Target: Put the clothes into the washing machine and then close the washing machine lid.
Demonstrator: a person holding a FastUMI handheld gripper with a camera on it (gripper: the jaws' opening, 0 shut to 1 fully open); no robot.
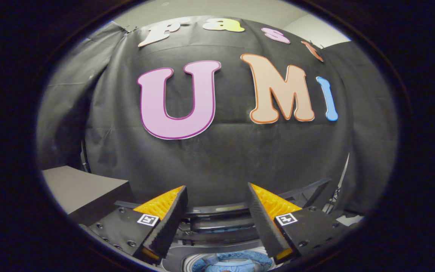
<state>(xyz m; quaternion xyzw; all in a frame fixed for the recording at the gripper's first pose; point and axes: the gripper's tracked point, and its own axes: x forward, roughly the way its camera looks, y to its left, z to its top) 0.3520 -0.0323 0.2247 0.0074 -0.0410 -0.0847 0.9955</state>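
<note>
My gripper (216,194) is open, its two orange-and-black fingers (166,215) spread wide with nothing between them. Below and between the fingers lies the washing machine's open drum (228,261), a round grey rim with blue inside. Something light blue, perhaps cloth (225,269), shows low in the drum. The machine's dark raised lid (217,221) stands just beyond the fingers, its far edge running off to the right (308,189). I hover above the machine's top, facing the booth wall.
A grey box-like surface (81,189) sits to the left of the left finger. The black cloth wall (221,158) closes off the space straight ahead. Thin rods or cables (342,177) stand at the right beyond the lid.
</note>
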